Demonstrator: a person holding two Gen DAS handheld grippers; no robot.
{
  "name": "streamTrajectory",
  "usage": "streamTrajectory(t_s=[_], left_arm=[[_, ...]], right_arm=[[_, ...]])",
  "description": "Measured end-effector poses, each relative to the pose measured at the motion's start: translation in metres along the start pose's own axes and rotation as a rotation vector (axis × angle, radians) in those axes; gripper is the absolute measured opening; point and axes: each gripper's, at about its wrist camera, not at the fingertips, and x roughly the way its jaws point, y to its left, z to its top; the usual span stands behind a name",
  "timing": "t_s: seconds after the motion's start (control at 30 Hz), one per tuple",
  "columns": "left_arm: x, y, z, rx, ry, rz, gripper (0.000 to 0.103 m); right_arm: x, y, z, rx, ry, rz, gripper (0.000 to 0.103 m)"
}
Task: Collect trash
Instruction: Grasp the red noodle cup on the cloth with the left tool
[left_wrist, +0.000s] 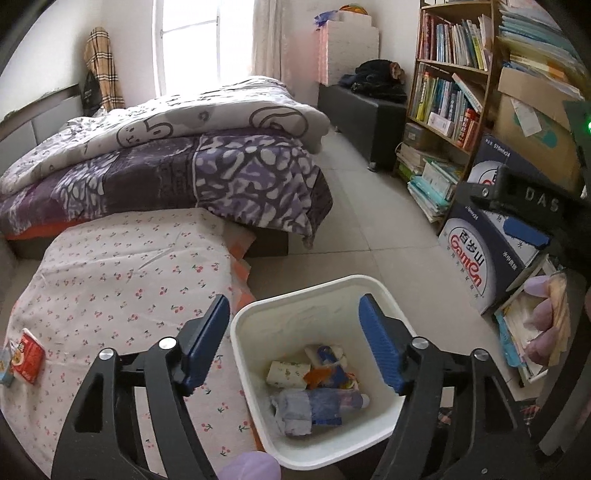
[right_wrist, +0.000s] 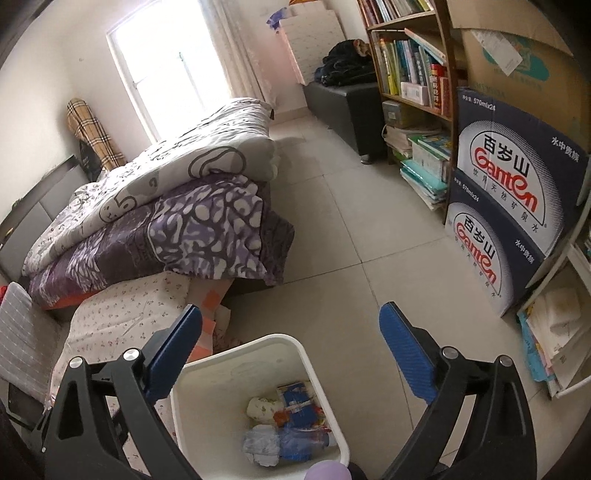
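Both your tongs hang over the white bin (left_wrist: 314, 373), left tongs (left_wrist: 295, 339) wide and empty, right tongs (right_wrist: 291, 350) wider still, nothing between the jaws, so the drop here looks done. Trash in the bin: crumpled bottle (left_wrist: 317, 404), paper cup (left_wrist: 286, 373), wrappers. Left of it, a red packet (left_wrist: 30, 356) lies on the flowered cloth (left_wrist: 122, 273), likely next. Past that the bed (left_wrist: 166, 173). Water cartons (right_wrist: 506, 206) and bookshelf (right_wrist: 410, 74) crowd the right.

bin (left_wrist: 258, 321) beside table (left_wrist: 110, 266), trash (left_wrist: 317, 391) inside — bed (left_wrist: 166, 173) behind
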Motion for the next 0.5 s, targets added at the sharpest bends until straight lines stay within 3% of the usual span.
streamTrajectory(t_s=[0.27,0.5], left_arm=[[-0.002,0.028,-0.007,-0.018,0.018,0.086,0.087],[0.016,0.096,-0.026,-0.083,0.155,0.236,0.09]], right_arm=[[0.005,0.031,-0.009,-0.035,0.031,0.037,0.096],[0.016,0.072,-0.024,-0.103,0.078,0.072,0.096]])
